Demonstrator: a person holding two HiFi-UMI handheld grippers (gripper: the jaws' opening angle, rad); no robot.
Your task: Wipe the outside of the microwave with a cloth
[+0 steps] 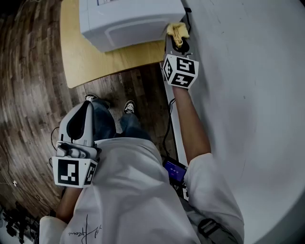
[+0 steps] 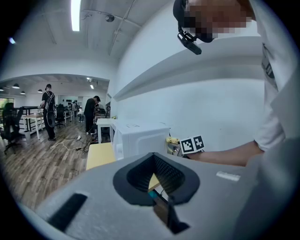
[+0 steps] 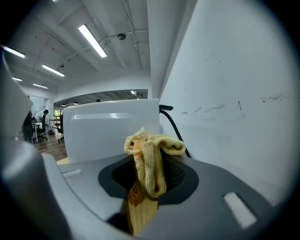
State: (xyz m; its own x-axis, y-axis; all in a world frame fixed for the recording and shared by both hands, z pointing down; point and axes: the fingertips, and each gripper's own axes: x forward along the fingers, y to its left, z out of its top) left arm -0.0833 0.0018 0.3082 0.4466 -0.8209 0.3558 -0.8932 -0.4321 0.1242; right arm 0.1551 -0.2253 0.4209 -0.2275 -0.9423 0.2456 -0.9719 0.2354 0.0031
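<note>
Surface: pale wooden table top [image 1: 95, 62] with a rounded near corner, pushed against a plain white wall [image 1: 248, 95] on the right. Dark wood-plank floor [image 1: 28, 95] to the left and near side

Room: open office with white ceiling and long strip lights [image 2: 75, 14]. Desks and standing persons [image 2: 48, 110] are far off on the left (too small for detail)

Item 1: boxy white microwave [image 1: 128, 19] standing on the far part of the table, its right side close to the wall. A black cable [image 3: 176, 129] runs down behind it along the wall

Item 2: yellow knitted cloth [image 1: 177, 32], bunched and folded over. It sits in the narrow space between the microwave's right side and the wall, just beside the near right corner. Whether it presses on the casing cannot be told

Item 3: right gripper [image 1: 179, 46], arm stretched forward along the wall. Its jaws are clenched on the cloth, which spills up and over the tips in the right gripper view

Item 4: left gripper [image 1: 86, 106], held low and near the body, well apart from the table. Its jaws are drawn together at the tips with nothing between them; it touches nothing

Item 5: the person's shoes [image 1: 128, 106] on the floor, near the table edge
</note>
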